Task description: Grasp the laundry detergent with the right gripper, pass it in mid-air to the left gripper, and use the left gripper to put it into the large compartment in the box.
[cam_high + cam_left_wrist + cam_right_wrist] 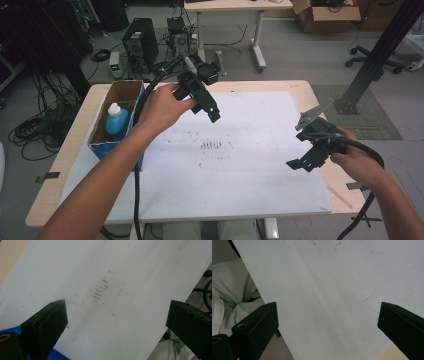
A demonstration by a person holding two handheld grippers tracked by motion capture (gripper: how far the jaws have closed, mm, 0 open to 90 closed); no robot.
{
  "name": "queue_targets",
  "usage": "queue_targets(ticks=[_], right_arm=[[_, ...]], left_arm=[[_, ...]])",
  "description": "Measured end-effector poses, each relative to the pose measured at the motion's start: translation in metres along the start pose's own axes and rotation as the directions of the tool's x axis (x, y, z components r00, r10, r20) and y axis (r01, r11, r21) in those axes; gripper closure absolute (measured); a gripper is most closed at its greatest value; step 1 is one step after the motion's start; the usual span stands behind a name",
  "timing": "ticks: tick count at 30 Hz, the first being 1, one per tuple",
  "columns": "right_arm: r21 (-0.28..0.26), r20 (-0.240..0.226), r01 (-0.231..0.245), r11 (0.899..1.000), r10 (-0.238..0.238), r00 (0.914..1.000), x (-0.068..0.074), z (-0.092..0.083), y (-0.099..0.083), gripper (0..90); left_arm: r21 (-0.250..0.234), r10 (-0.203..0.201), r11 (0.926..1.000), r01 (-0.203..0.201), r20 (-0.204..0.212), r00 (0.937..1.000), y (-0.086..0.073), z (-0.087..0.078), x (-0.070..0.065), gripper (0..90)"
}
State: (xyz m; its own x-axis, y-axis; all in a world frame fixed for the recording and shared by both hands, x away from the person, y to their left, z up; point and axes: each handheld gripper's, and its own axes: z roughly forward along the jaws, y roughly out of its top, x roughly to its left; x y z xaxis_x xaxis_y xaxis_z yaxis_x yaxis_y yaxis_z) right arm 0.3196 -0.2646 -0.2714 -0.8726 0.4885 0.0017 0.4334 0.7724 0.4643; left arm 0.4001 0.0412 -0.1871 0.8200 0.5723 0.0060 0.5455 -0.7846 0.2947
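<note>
Left gripper (212, 112): you hold it up over the far left part of the white sheet (240, 175), just right of the cardboard box (120, 92); its jaws stand wide apart with nothing between them.
Left gripper view: the wide jaws (116, 322) frame the sheet (140, 277) and a patch of dark smudge marks (100, 290); a bit of blue shows at the bottom left corner.
Right gripper (305, 160): you hold it above the right edge of the sheet, jaws pointing left and down, spread wide and holding nothing.
Right gripper view: the wide jaws (328, 322) look down on bare sheet (332, 277) near its edge, with pale cloth (229, 287) beyond it at the left.
Bottle (116, 120): blue with a white cap, upright inside the cardboard box at the left side of the counter (320, 107), just beside your left wrist and well apart from the right gripper.
Smudge marks (211, 145): on the middle of the sheet, between your two grippers, touched by neither.
</note>
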Motion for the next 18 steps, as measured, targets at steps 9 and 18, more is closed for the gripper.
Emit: queue_targets(ticks=[9,18], right_arm=[[0.0,-0.002,0.002,1.0,-0.002,1.0,0.0,-0.002,-0.001,2.9],[0.004,-0.006,0.006,1.0,-0.006,1.0,0.002,-0.002,-0.001,2.9]], left_arm=[[0.007,0.08,0.9968,-0.08,0.026,0.9965,0.016,0.005,-0.007,4.2],[0.019,0.121,0.9924,-0.122,0.03,0.9922,0.018,0.009,-0.011,4.2]])
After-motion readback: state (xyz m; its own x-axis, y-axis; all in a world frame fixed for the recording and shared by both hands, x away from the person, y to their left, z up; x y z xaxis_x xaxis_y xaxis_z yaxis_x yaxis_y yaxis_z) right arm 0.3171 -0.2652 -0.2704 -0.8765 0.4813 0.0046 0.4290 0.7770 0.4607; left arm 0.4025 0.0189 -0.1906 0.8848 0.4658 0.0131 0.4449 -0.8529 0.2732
